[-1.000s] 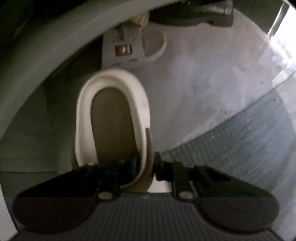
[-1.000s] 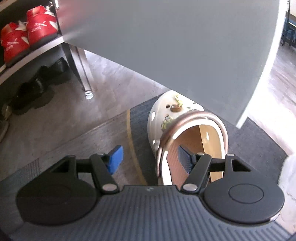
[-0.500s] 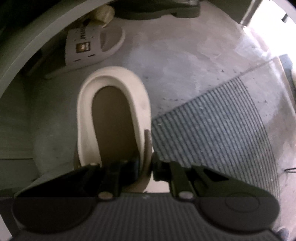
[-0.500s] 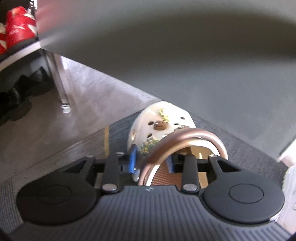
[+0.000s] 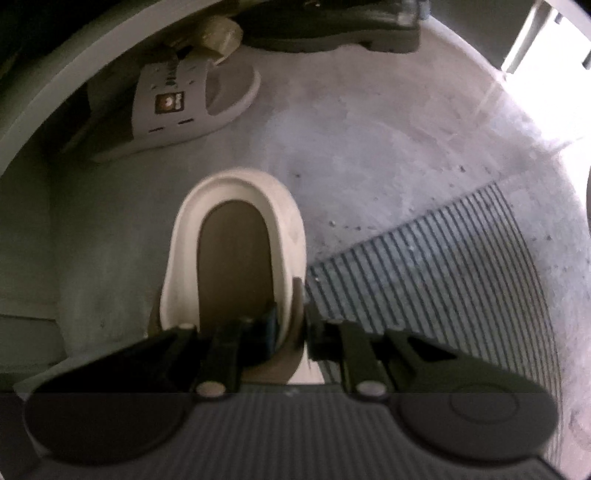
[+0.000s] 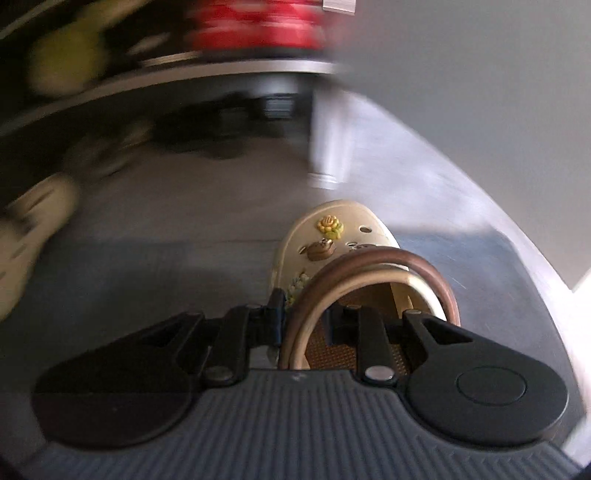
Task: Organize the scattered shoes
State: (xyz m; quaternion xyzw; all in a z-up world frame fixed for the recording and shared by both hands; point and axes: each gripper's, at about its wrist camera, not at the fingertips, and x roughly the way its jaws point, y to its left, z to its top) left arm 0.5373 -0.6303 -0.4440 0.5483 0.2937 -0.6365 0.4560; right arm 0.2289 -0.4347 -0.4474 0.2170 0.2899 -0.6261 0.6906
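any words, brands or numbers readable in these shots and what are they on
None can be read.
White slide: a small square logo patch and dark marks on its strap, too blurred to read.
Red shoes on the rack: smeared by motion blur, no text legible.
Cream clog: only flower and bear charms, no lettering visible.

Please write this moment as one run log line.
left gripper: shut on clog | right gripper: closing on charm clog | rack: ahead

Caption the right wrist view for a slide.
Right tongs clamp the cream rubber clog's side wall, near a blurred shoe rack.
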